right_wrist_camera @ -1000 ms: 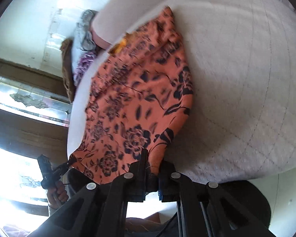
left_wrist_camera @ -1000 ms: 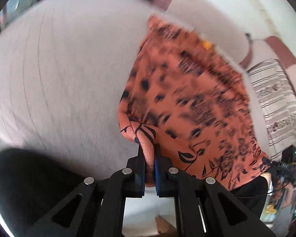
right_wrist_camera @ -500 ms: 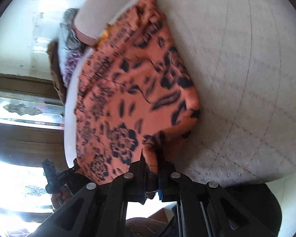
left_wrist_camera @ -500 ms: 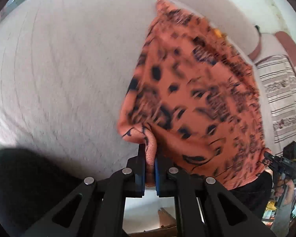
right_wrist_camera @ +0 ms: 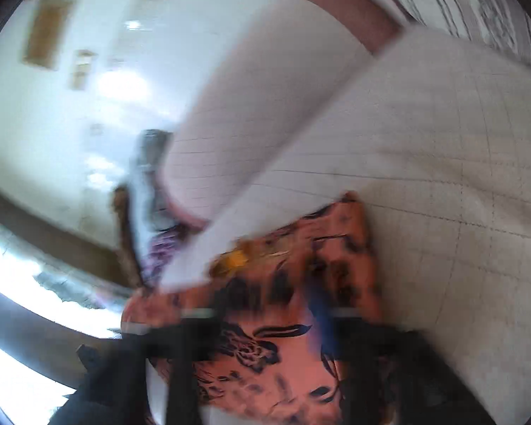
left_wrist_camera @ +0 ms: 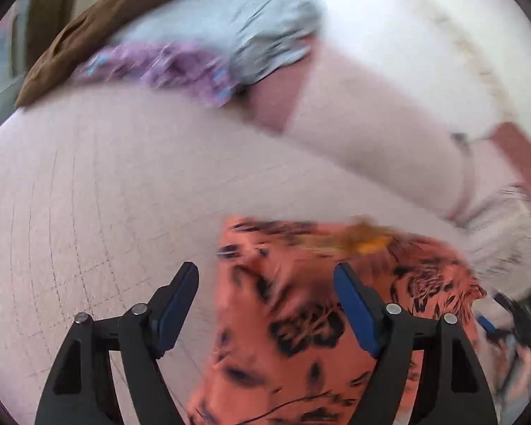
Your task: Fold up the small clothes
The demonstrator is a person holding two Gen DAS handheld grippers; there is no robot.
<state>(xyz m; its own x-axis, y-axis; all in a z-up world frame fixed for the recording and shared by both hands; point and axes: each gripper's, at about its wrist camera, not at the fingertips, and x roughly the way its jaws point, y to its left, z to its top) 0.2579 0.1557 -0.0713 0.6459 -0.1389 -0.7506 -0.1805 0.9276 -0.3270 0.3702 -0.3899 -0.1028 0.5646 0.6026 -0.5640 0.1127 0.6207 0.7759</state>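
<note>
Left gripper [left_wrist_camera: 265,294]: fingers [left_wrist_camera: 178,304] spread wide and opening, nothing clamped. The blue pads stand clear of the cloth. The orange floral garment [left_wrist_camera: 301,318] lies flat on the bed [left_wrist_camera: 106,184] under and ahead of the fingers. Its left edge runs up between the two fingers, so the left finger sits over bare quilted cover and the right finger over the print. The garment's far edge, with a yellow patch [left_wrist_camera: 368,244] on it, is just ahead of the fingertips.

Right gripper [right_wrist_camera: 265,313]: frame is heavily motion-blurred. Fingers [right_wrist_camera: 322,315] are opening and read as wide apart, with only a blue pad smear and dark bars visible. The orange floral garment [right_wrist_camera: 283,336] lies beneath and between them, with no pad pressing on it as far as the blur allows. Its far right corner is just ahead of the right finger, and bare white quilted bed [right_wrist_camera: 460,177] lies to the right of that.

Beyond the fingers in the left view: a long pale bolster pillow [left_wrist_camera: 371,124] across the head of the bed. Far ahead and to the left sits a heap of other clothes, with grey cloth [left_wrist_camera: 258,35], purple patterned cloth [left_wrist_camera: 173,67] and brown cloth [left_wrist_camera: 99,28]. A striped fabric [left_wrist_camera: 506,226] is off to the right, touching or just beside the garment's far right corner; blur hides which.

The other gripper [left_wrist_camera: 513,318] shows at the right edge of the left view, beyond the right finger at the garment's right side.
</note>
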